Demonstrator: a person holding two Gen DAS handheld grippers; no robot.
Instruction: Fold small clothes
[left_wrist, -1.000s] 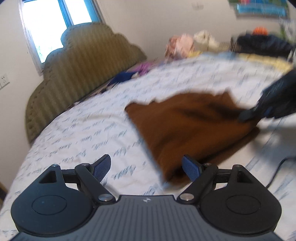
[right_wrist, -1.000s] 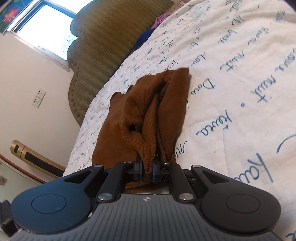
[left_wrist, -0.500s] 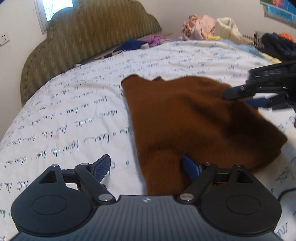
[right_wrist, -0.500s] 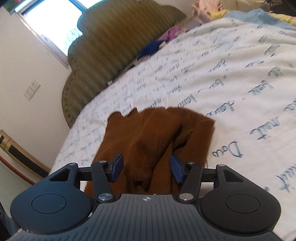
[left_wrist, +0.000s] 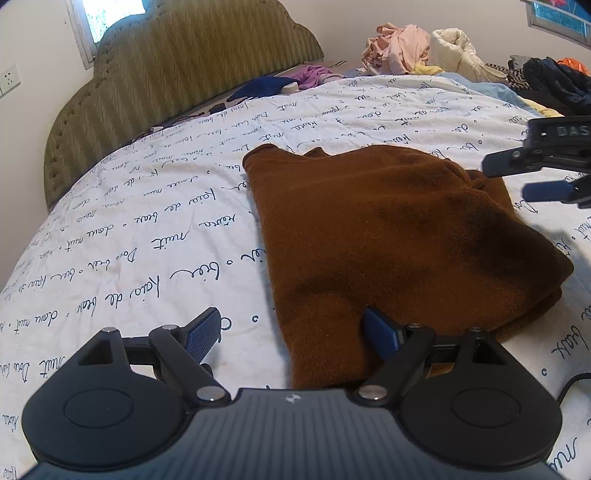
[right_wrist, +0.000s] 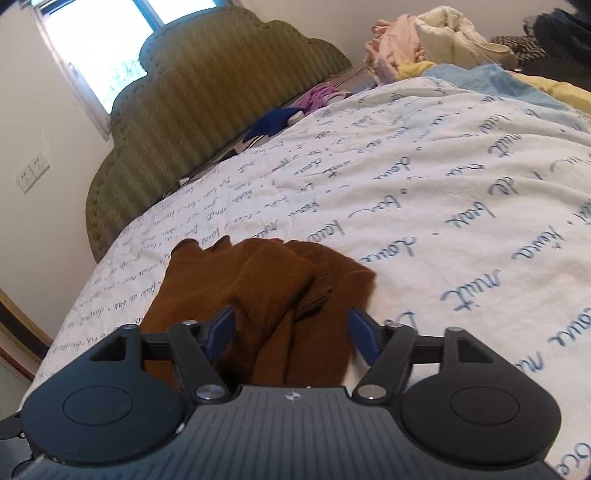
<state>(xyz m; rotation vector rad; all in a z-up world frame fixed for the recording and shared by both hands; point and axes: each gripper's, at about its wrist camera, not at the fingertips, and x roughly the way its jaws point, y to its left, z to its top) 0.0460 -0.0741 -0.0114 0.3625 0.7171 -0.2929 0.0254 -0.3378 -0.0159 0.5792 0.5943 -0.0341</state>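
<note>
Since a second ago the right gripper (right_wrist: 291, 332) has let go of the brown garment (left_wrist: 399, 240), and its jaws are opening, with the cloth lying loose between them, pinched by neither. Folded over, the garment now rests flat on the white bedspread (left_wrist: 155, 229) with blue handwriting print. At its near edge the left gripper (left_wrist: 291, 332) stands with jaws wide apart, holding nothing, one finger over the cloth
</note>
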